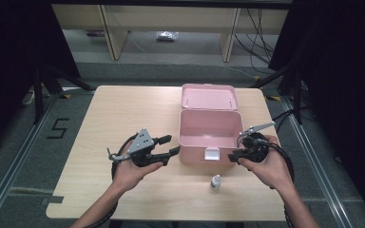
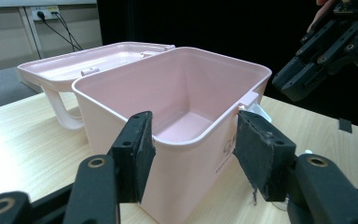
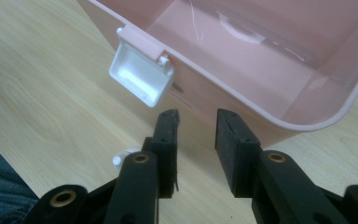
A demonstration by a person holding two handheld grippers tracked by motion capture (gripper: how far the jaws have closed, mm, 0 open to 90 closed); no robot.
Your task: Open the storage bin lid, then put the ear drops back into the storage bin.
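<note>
An open box [image 1: 210, 135] stands on the table [image 1: 123, 109], a small bottle [image 1: 215, 181] before it.

At the centre of the high view the open box [image 1: 210, 128] is a plain pale pink inside and out, its lid [image 1: 209, 97] the same pink and its front latch [image 1: 212, 153] white, and it stands on a desk [image 1: 123, 109] of light wood with a fine grain. The left gripper [image 1: 168, 145] at lower left is black with a grey plate on top, and the right gripper [image 1: 234, 156] at lower right is black too. The small bottle [image 1: 215, 181] at lower centre is white.
</note>
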